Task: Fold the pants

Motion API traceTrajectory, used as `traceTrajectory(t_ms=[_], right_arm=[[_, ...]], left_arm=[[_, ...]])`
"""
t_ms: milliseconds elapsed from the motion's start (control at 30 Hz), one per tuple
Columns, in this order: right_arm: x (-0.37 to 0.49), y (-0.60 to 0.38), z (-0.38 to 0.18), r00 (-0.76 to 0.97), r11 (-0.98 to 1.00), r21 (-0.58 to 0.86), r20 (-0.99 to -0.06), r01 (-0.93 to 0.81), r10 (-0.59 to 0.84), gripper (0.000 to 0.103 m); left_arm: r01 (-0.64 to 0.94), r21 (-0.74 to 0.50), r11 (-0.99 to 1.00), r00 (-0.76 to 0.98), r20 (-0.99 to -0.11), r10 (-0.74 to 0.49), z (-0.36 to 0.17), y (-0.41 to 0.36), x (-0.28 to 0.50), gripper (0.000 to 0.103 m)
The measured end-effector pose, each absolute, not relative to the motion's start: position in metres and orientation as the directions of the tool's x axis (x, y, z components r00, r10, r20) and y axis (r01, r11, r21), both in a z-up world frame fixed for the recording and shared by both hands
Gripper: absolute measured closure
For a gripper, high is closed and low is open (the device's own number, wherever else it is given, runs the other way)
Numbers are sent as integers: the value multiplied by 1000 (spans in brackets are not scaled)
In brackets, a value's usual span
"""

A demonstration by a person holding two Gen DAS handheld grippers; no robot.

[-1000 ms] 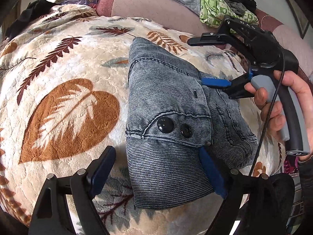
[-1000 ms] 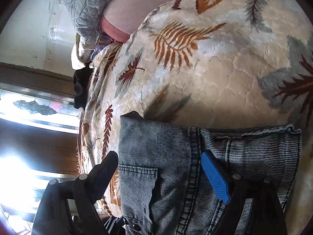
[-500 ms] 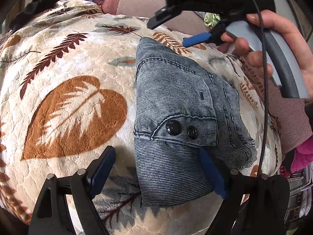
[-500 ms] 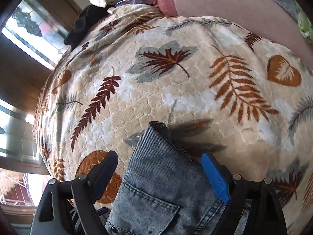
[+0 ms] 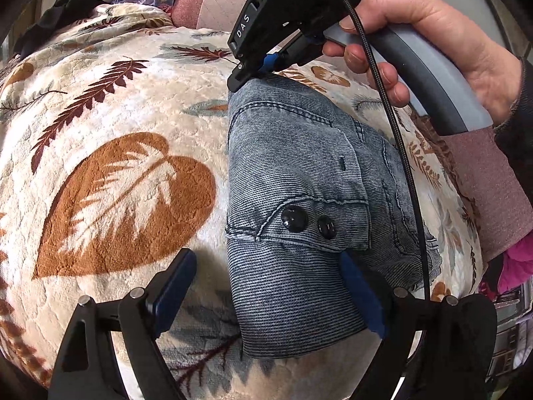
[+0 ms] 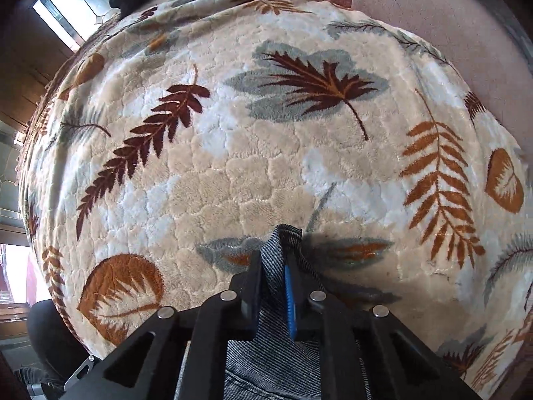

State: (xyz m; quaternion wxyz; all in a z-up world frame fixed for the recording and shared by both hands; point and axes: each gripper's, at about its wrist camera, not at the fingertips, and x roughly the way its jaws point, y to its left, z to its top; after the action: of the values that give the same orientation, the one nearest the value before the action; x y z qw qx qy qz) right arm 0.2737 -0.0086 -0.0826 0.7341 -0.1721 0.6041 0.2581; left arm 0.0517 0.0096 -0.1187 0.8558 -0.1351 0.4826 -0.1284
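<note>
the folded pants [image 5: 299,180] lie on a leaf-patterned blanket [image 5: 126,173], right of a large orange leaf, with two black buttons [image 5: 294,219] facing up near the middle. the left gripper [image 5: 266,295] hangs over the near end of the pants with its jaws spread wide, one finger over the blanket and the other at the denim's right side. the right gripper [image 6: 271,286], held by a hand [image 5: 429,33], is clamped narrow on the far left corner of the pants, denim pinched between its fingers.
</note>
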Motion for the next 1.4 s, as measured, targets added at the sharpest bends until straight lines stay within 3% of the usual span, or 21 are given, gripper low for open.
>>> traceTrajectory(t_ms=[233,367,500,567,767,833,900,1000,1067,1133,1333,1400], right_arm=[[279,-13,-86,225,842,33,-957,-538,181,92],[272,-45,-43,328,899,150,-896,-412,300,89],[235,-89,-13,300,880,308,-855,-362,423,81],[202,-112,-23,268,878,353,-855,-325,443,70],[132,-202,-98,196,904,407,-883,-130,425,68],[121,-215,-96,238,882,457,-849,-114,471,68],[109,-215,-74,317,895,419,-838,-149,445,68],[80,-207,-48,422,892,395,-785,-221,453,53],[64,-196,-61,410,911,326,-817,-255,407,41],[55,-186,-98,341,944,175,-901,-278,267,40],[27,-205,-68,513,939,213,-794,-269,327,39],[27,-215,-78,497,953,192,-818,-235,288,36]], left_arm=[[92,-352,931,509,-787,-348,-120,9,50,13],[92,-353,931,515,-783,-348,-119,8,47,13],[85,-369,926,518,-777,-357,-118,11,44,13],[77,-388,919,515,-774,-369,-117,13,44,13],[52,-442,896,609,-697,-379,-93,34,32,13],[48,-427,903,667,-659,-347,-81,40,27,13],[32,-393,919,672,-672,-310,-81,39,29,13],[43,-292,955,551,-791,-267,-109,21,43,13],[30,-281,959,561,-789,-249,-117,19,40,13],[53,-267,962,558,-791,-251,-114,17,39,13],[76,-187,979,636,-747,-192,-91,7,21,13],[93,-119,989,610,-778,-151,-99,-3,22,13]])
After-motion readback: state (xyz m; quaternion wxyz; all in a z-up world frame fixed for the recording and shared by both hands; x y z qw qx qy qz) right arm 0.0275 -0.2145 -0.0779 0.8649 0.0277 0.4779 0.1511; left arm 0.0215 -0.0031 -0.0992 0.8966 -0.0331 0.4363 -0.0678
